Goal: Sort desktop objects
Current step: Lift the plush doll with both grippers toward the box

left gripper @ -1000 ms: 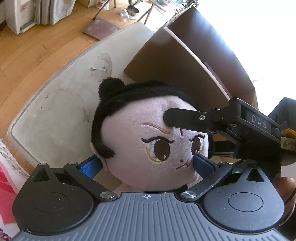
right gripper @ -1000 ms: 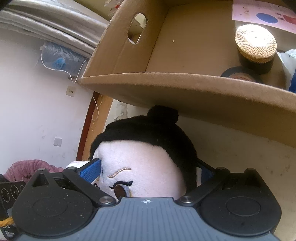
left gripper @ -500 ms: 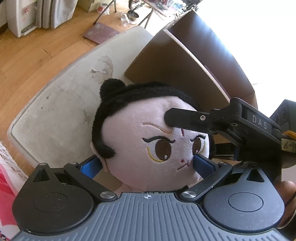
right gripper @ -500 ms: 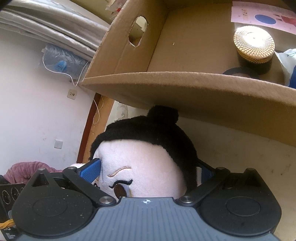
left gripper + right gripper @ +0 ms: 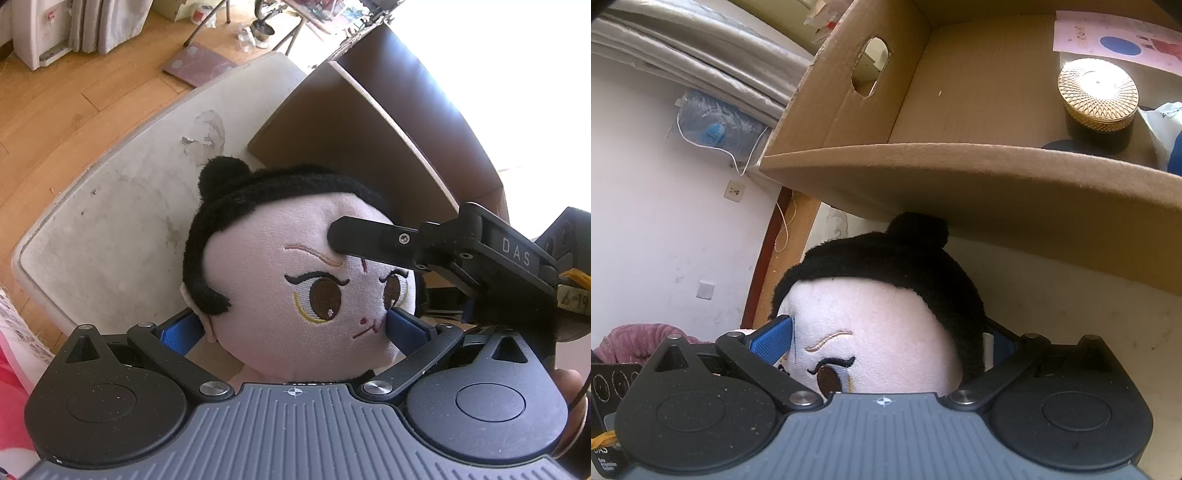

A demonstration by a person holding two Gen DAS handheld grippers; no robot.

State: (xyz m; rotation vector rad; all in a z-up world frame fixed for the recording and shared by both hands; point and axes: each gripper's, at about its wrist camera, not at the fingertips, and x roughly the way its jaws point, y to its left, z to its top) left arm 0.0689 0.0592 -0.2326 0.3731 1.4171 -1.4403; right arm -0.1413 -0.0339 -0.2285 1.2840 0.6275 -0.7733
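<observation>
Two grippers clamp one soft plush doll head with black hair and a top bun (image 5: 295,280). From the left wrist, the left gripper (image 5: 295,325) pinches its cheeks above the worn white tabletop (image 5: 110,221); the bun points away toward the brown cardboard box (image 5: 351,147), face turned up. From the right wrist, the right gripper (image 5: 886,339) squeezes forehead and back; inside the box sits a gold-lidded round jar (image 5: 1099,99).

Both tongs, left (image 5: 295,325) and right (image 5: 886,339), clamp the doll's head (image 5: 295,280).
</observation>
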